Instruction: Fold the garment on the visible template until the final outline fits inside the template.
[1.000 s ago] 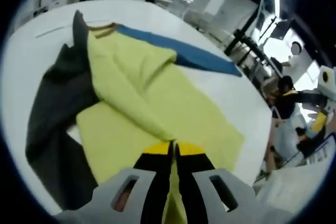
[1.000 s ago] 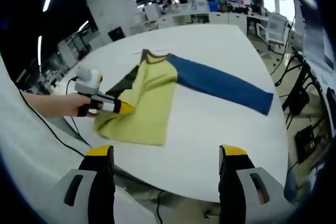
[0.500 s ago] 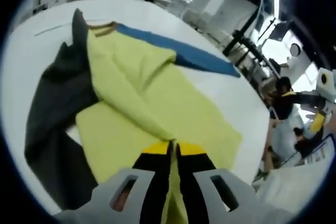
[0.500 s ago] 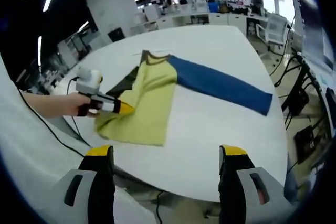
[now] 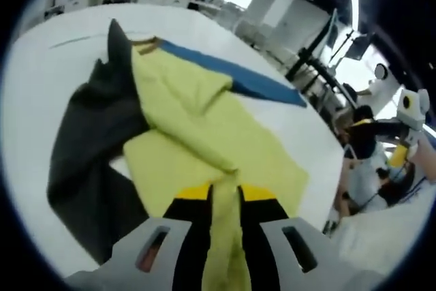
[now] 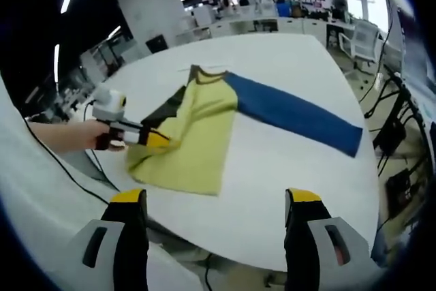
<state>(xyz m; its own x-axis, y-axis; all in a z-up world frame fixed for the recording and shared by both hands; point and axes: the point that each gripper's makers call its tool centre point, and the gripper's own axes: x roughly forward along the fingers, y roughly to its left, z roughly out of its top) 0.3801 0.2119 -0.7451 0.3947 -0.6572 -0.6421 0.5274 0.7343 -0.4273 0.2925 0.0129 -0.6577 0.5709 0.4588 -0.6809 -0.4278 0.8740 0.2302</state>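
A garment lies on the white table [image 6: 286, 189]: a yellow-green body [image 5: 204, 120] folded over itself, a dark grey part [image 5: 88, 148] to its left and a blue sleeve [image 5: 231, 76] stretched out flat. My left gripper [image 5: 223, 199] is shut on a fold of the yellow cloth, which runs up between its jaws. In the right gripper view the left gripper [image 6: 153, 138], held by a hand, pinches the near left edge of the yellow body [image 6: 194, 141]; the blue sleeve [image 6: 296, 114] points right. My right gripper [image 6: 214, 199] hangs open over the table's near edge, off the garment.
The round white table has bare surface [image 6: 272, 168] to the right of and in front of the garment. Desks, chairs and screens [image 6: 286, 11] stand behind it. A cable [image 6: 48, 155] trails past the hand on the left. In the left gripper view my right gripper [image 5: 402, 124] shows at far right.
The left gripper has drawn the yellow fold further, so more cloth now bunches between its jaws. The right gripper stays open; its view shifted slightly.
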